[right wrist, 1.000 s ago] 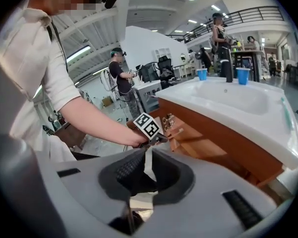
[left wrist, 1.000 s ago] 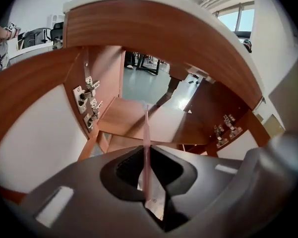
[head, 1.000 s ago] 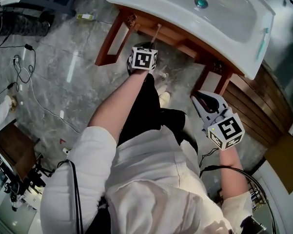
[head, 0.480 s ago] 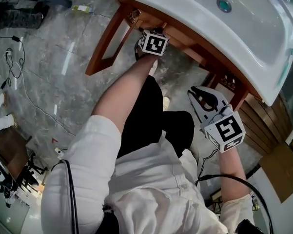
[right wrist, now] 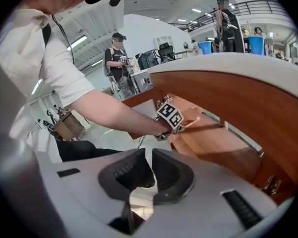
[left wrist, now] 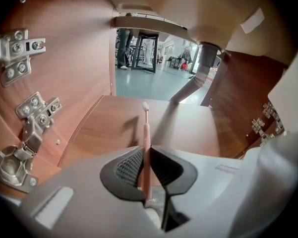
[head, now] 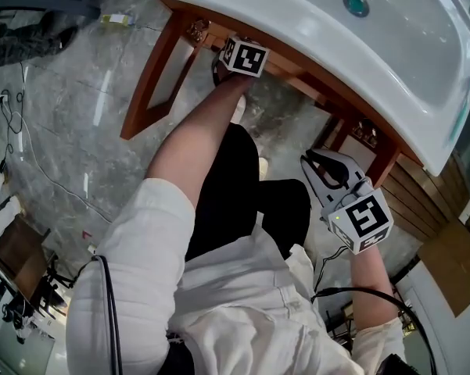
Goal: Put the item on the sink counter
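Nearest the person: the right gripper (right wrist: 149, 155), grey plastic with black ribbed pads, is held in front of the white ceramic sink (head: 391, 76), below its front edge and close to the white-shirted torso (head: 242, 303). Its jaws stand a narrow slit apart. Nothing lies between them, so this gripper is empty.

The bare left forearm (head: 195, 139) stretches from the torso to beneath the sink's front edge. That gripper's marker cube (head: 245, 57) sits right at the opening of the reddish-brown wooden vanity (head: 152, 73) that carries the sink.

The left gripper (left wrist: 146, 151) is inside the vanity, underneath the sink. Its jaws are closed onto a slim pink toothbrush (left wrist: 146, 125), with the pads pressing the handle from both sides. The brush runs straight out along the jaws, its pale head farthest from the gripper, over the wooden bottom board (left wrist: 188, 128). The item is therefore under the sink, not yet on its counter.

Farther in, silver metal hinges (left wrist: 32, 118) are fixed to the vanity wall left of the brush. A grey drain pipe (left wrist: 201, 76) comes down from the sink's underside, right of the brush head.

On the sink's top face is a round metal drain (head: 355, 4).
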